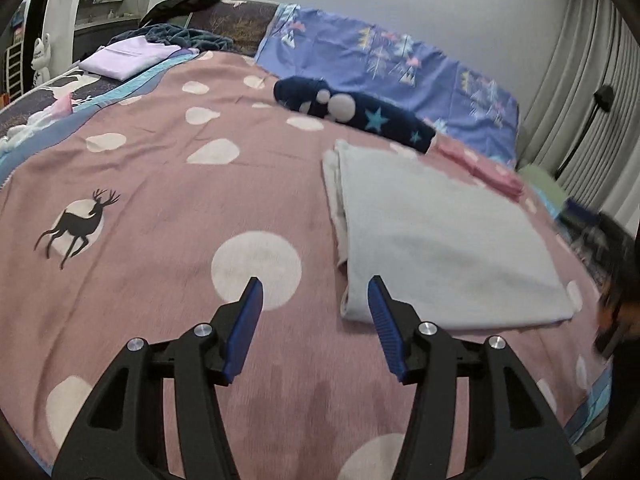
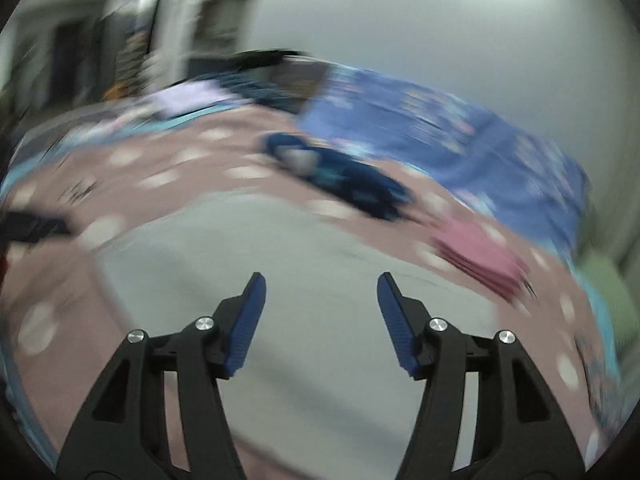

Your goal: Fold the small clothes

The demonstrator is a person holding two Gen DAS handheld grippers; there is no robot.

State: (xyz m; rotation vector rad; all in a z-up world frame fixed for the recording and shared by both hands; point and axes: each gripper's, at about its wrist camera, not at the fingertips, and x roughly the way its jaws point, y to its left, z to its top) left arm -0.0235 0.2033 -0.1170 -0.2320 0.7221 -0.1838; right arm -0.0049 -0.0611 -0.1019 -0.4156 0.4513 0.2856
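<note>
Two grippers held apart and empty above a folded pale garment on the bed.

Trouble could be caused by a careless sweep: the fold could be snagged by an open finger and dragged undone, since the left gripper (image 1: 316, 280) is poised just beside the near corner of the pale garment (image 1: 440, 240). The right gripper (image 2: 322, 276) is seen with jaws spread, nothing between them, over the same garment in a heavily blurred view. The garment is laid flat on the pink spotted blanket (image 1: 160, 184), squared off, with layered edges shown along its left side; a folded pink cloth (image 1: 480, 164) is placed just beyond it.
</note>
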